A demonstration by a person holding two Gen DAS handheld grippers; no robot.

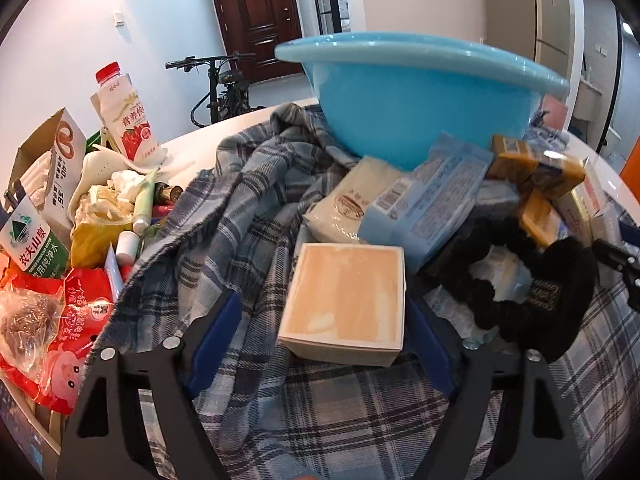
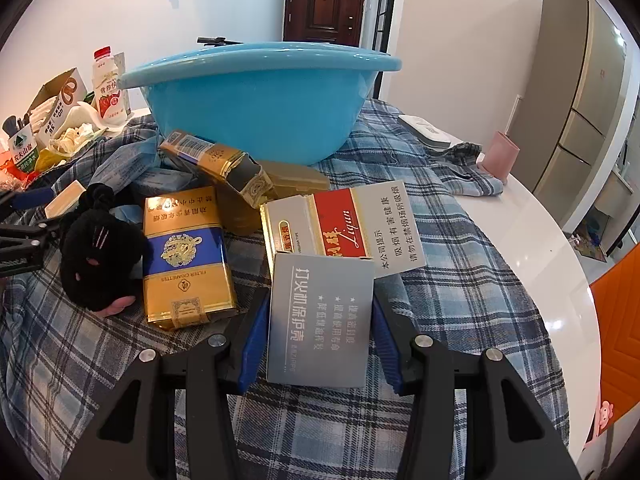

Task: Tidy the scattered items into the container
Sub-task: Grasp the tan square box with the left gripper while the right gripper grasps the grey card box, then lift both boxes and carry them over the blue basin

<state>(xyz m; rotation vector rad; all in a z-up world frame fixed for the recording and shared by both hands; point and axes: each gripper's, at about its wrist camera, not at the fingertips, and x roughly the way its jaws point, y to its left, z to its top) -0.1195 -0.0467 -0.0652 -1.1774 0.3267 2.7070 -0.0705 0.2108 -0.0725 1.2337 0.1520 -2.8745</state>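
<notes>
- Left wrist view: the left gripper (image 1: 320, 332) has its blue pads either side of a peach-topped box (image 1: 344, 304) — the left pad stands visibly off it, so it brackets the box and I can't tell whether it grips. The blue basin (image 1: 404, 96) waits behind, on the plaid cloth (image 1: 320, 416).
- Right wrist view: the right gripper (image 2: 320, 340) is clamped on a grey lighter-case box (image 2: 320, 320) — lift it clear of the red Liqun cigarette pack (image 2: 340, 224), then carry it over the basin's rim.
</notes>
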